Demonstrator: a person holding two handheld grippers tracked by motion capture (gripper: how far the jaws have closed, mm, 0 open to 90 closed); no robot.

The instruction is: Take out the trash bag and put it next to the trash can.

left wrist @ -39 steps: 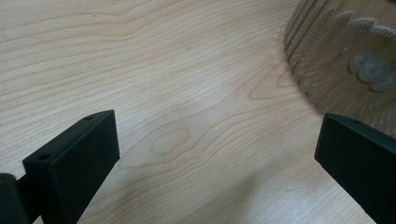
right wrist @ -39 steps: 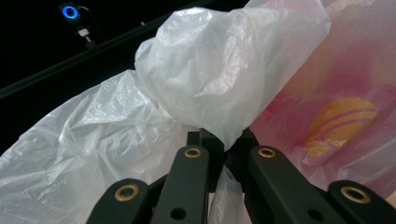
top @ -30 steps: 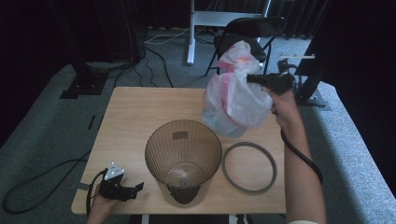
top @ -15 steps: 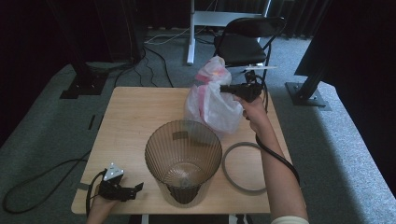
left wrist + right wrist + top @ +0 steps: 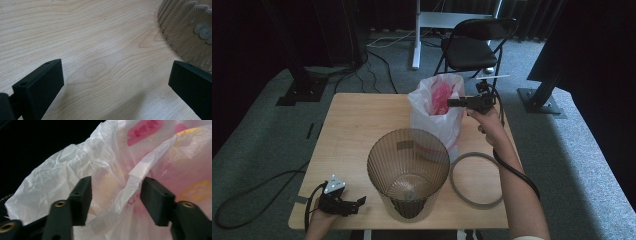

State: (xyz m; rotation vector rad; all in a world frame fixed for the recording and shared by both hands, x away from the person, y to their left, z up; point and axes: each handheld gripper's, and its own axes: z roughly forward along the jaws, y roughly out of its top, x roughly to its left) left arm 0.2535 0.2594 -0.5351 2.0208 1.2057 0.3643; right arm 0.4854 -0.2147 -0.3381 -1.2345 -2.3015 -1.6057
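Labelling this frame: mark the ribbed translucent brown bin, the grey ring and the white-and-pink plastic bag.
ribbed translucent brown bin (image 5: 408, 170): high view, inner wall.
grey ring (image 5: 476, 179): high view, its left band, flat on table.
white-and-pink plastic bag (image 5: 432, 116): high view, white front face.

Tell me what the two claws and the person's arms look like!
Both claws are black. The left claw carries a grey three-cornered plate with small dots on top and a black cable looping behind it. Its jaws look like flat black blocks with tiny screw holes. The right claw has brass-coloured rivets at its hinges and a thick black cable trailing along the forearm. A pale sleeve edge shows near the right elbow.
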